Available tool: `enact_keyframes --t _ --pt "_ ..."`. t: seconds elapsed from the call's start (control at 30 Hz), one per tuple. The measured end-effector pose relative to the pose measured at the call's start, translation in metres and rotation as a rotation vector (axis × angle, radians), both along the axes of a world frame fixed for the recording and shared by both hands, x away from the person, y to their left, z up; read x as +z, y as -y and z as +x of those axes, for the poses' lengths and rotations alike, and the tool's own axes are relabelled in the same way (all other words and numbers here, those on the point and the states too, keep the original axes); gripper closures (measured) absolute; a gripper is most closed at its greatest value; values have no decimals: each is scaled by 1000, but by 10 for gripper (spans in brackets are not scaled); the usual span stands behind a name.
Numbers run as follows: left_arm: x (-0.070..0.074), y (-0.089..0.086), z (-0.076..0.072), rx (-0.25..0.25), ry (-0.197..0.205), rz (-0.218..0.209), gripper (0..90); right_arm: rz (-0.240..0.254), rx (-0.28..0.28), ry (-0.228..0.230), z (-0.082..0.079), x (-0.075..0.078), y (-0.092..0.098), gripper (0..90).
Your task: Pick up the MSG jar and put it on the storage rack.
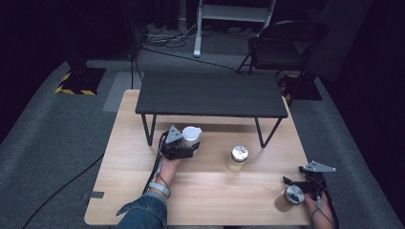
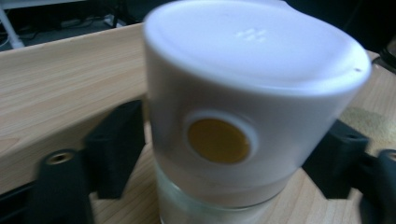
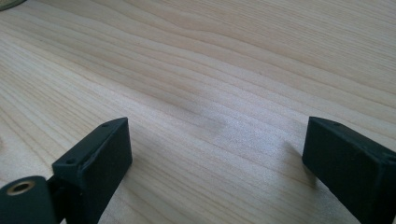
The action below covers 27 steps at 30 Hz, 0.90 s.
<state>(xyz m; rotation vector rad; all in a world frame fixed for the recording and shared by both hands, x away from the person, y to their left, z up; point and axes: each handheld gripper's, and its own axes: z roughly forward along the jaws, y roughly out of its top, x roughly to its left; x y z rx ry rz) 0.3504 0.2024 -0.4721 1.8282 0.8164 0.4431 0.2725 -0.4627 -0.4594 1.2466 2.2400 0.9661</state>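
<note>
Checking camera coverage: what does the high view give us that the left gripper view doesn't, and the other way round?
High view alone: the black shelf standing on the table, a silver-lidded jar mid-table, a grey-lidded jar beside the right claw, plus the chair and floor behind.

Left gripper view alone: the round yellow spot on the cap's side, the glass below the cap, and the black pads at both sides of the cap.

Both: the white-capped jar in the left claw, on the wooden table.
</note>
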Motion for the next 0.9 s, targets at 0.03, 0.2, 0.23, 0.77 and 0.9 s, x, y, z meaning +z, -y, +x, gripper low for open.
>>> enact_keyframes --t 0.03,0.2,0.23,0.77,0.9 --pt "0 0 0 0 0 0 293 0 0 0 0 0 0 81" --pt "5 4 -5 6 20 40 304 0 -2 -1 0 0 0 81" --pt "7 6 -6 7 27 56 305 0 -2 -1 0 0 0 81" --pt "73 4 -42 -15 58 49 304 0 -2 -1 0 0 0 81" --pt "102 3 -47 -16 45 55 304 0 -2 -1 0 0 0 82"
